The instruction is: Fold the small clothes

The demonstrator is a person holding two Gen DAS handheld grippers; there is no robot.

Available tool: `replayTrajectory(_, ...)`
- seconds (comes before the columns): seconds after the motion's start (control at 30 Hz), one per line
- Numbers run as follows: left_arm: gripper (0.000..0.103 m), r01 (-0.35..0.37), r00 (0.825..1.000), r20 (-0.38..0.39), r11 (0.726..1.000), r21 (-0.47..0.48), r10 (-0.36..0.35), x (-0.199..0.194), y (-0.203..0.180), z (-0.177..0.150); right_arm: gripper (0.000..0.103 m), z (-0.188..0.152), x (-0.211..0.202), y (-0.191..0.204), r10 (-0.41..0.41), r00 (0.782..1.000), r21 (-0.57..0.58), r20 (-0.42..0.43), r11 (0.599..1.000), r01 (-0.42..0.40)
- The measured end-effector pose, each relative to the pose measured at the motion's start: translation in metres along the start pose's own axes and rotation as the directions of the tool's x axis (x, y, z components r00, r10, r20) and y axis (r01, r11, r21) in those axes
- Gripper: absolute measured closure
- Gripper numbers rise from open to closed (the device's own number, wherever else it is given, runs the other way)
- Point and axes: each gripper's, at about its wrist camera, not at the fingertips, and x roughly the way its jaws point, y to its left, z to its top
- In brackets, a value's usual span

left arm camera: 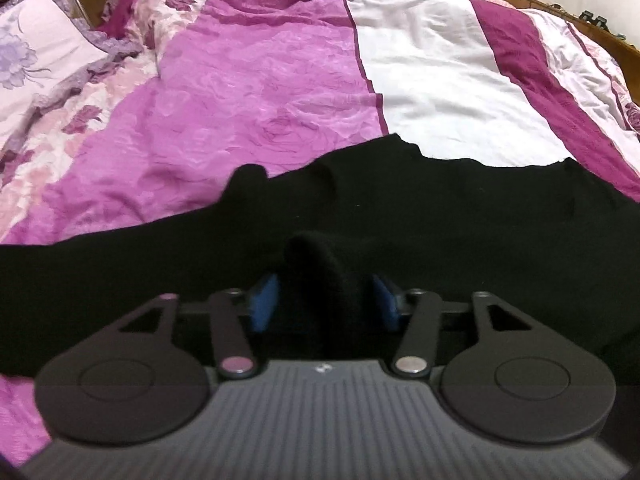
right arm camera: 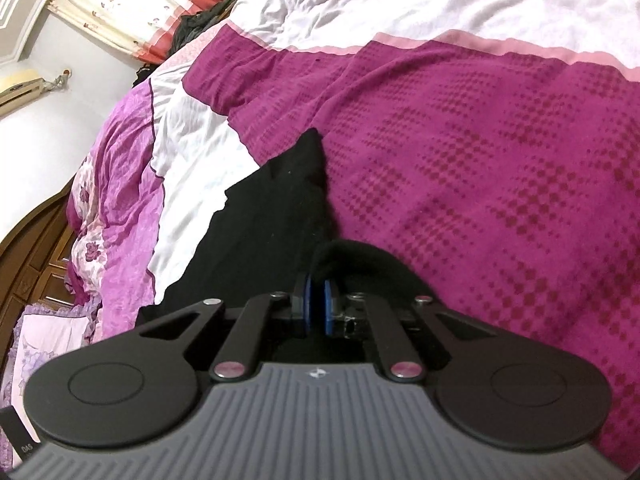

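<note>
A: A bed is seen, covered by a pink, white and magenta quilt (left arm camera: 260,92). Where is the garment found?

B: A black garment (left arm camera: 400,208) is spread across the quilt, barely folded. A raised ridge of it stands between the left gripper (left arm camera: 323,300), whose blue pads are held apart from it.

A: And the right gripper (right arm camera: 317,308)?

B: It is clamped on a pinched edge. Most of the folding is judged undone.

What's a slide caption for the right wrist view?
Right gripper shut on a fold of black garment on the magenta bedspread.
</note>
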Motion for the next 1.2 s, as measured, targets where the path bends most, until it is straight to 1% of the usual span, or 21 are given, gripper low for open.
replayTrajectory(0.17, 0.047, -0.002, 1.000, 0.020, 1.000, -0.018, 0.002, -0.020, 0.012, -0.002, 0.095, -0.003, -0.008, 0.009, -0.003, 1.000, -0.049, -0.011, 0.999, 0.002)
replayTrajectory(0.27, 0.047, -0.021, 0.999, 0.043, 0.999, -0.026, 0.022, -0.025, 0.014, -0.002, 0.095, -0.006, -0.016, 0.020, 0.006, 1.000, -0.105, -0.010, 0.994, -0.007)
replayTrajectory(0.3, 0.047, -0.032, 0.999, 0.039, 0.999, -0.018, 0.033, -0.024, 0.014, -0.002, 0.095, -0.008, -0.019, 0.024, 0.012, 1.000, -0.128, -0.007, 0.992, -0.012)
replayTrajectory(0.37, 0.047, -0.061, 0.998, 0.006, 0.998, 0.002, 0.061, -0.015, 0.012, -0.003, 0.095, -0.011, -0.024, 0.035, 0.022, 1.000, -0.192, 0.006, 0.981, -0.021)
replayTrajectory(0.43, 0.045, -0.071, 0.997, -0.036, 0.997, 0.010, 0.071, -0.003, 0.012, -0.008, 0.095, -0.013, -0.026, 0.044, 0.024, 1.000, -0.251, 0.017, 0.968, -0.018)
replayTrajectory(0.47, 0.045, -0.069, 0.997, -0.038, 0.998, 0.005, 0.069, 0.000, 0.012, -0.010, 0.095, -0.014, -0.025, 0.047, 0.021, 1.000, -0.270, 0.020, 0.963, -0.015)
replayTrajectory(0.63, 0.045, -0.061, 0.998, -0.035, 0.998, -0.024, 0.060, 0.001, 0.017, -0.012, 0.095, -0.015, -0.022, 0.045, 0.016, 1.000, -0.251, -0.010, 0.968, -0.018)
replayTrajectory(0.8, 0.046, -0.054, 0.998, -0.040, 0.997, -0.053, 0.052, -0.012, 0.020, -0.009, 0.094, -0.020, -0.026, 0.048, -0.001, 0.999, -0.276, -0.034, 0.961, -0.008)
replayTrajectory(0.9, 0.046, -0.051, 0.998, -0.045, 0.995, -0.083, 0.048, -0.023, 0.023, -0.008, 0.084, -0.022, -0.031, 0.052, -0.008, 1.000, -0.294, -0.028, 0.956, 0.000)
replayTrajectory(0.93, 0.046, -0.053, 0.998, -0.045, 0.994, -0.091, 0.049, -0.028, 0.024, -0.008, 0.076, -0.024, -0.033, 0.053, -0.012, 1.000, -0.301, -0.022, 0.953, 0.005)
replayTrajectory(0.97, 0.046, -0.057, 0.998, -0.044, 0.994, -0.094, 0.053, -0.033, 0.025, -0.008, 0.065, -0.026, -0.035, 0.054, -0.012, 1.000, -0.308, -0.020, 0.951, 0.006)
replayTrajectory(1.0, 0.046, -0.066, 0.997, -0.043, 0.993, -0.096, 0.063, -0.039, 0.026, -0.008, 0.059, -0.028, -0.038, 0.055, -0.011, 1.000, -0.316, -0.018, 0.949, 0.005)
replayTrajectory(1.03, 0.046, -0.078, 0.996, -0.040, 0.992, -0.096, 0.074, -0.045, 0.028, -0.007, 0.050, -0.030, -0.040, 0.056, -0.006, 1.000, -0.324, -0.018, 0.946, 0.000)
replayTrajectory(1.07, 0.046, -0.090, 0.996, -0.035, 0.991, -0.095, 0.087, -0.051, 0.031, -0.007, 0.046, -0.033, -0.043, 0.058, 0.001, 1.000, -0.335, -0.021, 0.942, -0.008)
replayTrajectory(1.2, 0.046, -0.133, 0.991, -0.021, 0.985, -0.113, 0.132, -0.072, 0.053, -0.002, 0.041, -0.044, -0.056, 0.066, 0.028, 0.999, -0.380, -0.044, 0.924, -0.043)
